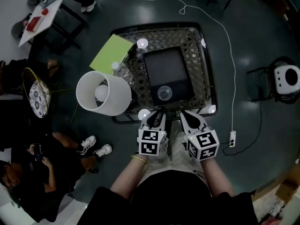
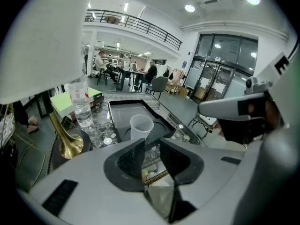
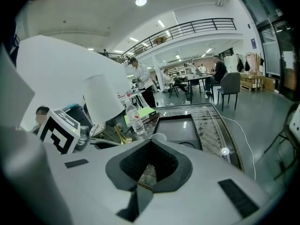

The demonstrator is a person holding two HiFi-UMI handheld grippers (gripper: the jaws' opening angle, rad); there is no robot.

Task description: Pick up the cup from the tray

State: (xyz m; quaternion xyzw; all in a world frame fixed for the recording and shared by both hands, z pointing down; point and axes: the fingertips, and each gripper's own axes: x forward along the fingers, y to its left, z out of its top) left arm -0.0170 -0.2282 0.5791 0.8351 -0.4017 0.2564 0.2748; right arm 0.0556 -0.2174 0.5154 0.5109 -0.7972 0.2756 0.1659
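Note:
A clear plastic cup stands upright in the round recess at the near end of a black tray. In the left gripper view the cup is just beyond the jaws, on the tray. My left gripper hovers at the table's near edge, slightly left of the cup; its jaws stand a narrow gap apart with nothing between them. My right gripper is beside it, right of the cup, with its jaws shut on nothing. Only the cup rim shows above them.
The tray lies on a dark wire-mesh table. A lamp with a white shade stands at the left, with a water bottle and a green notebook behind it. A white cable runs on the floor. A person sits lower left.

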